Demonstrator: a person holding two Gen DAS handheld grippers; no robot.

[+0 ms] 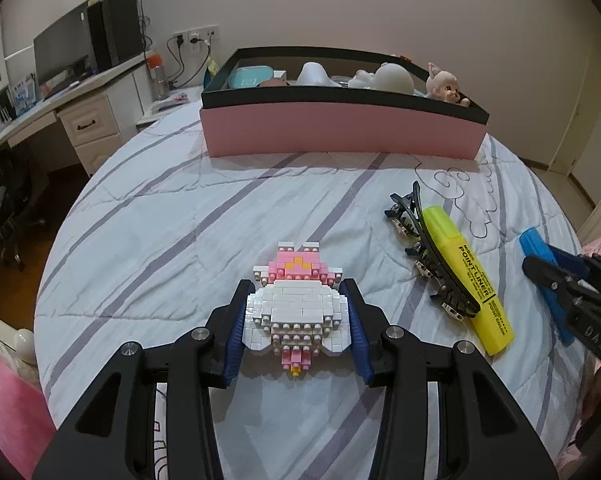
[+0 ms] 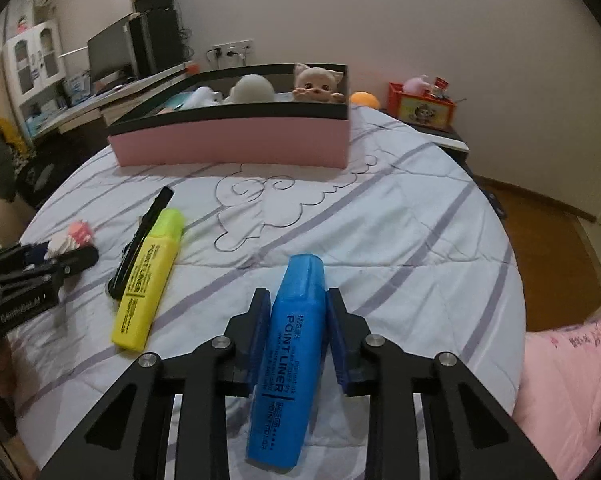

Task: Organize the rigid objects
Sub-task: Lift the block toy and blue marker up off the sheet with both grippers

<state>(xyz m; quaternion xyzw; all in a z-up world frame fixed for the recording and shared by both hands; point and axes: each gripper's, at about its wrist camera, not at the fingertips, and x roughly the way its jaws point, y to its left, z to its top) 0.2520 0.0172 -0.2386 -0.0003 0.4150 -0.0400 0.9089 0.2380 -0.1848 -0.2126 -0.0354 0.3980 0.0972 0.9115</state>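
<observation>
A pink-and-white brick figure lies on the striped bedspread between the blue pads of my left gripper, which press on its two sides. A blue highlighter sits lengthwise in my right gripper, and the pads close on its body. To its left, a yellow highlighter lies flat with a black hair clip along its far side. In the left wrist view the same yellow highlighter and clip lie to the right of the figure.
A pink box with a black rim stands at the far side of the bed and holds a doll and several pale items. A desk with a monitor is at the left, a nightstand with an orange box behind at the right.
</observation>
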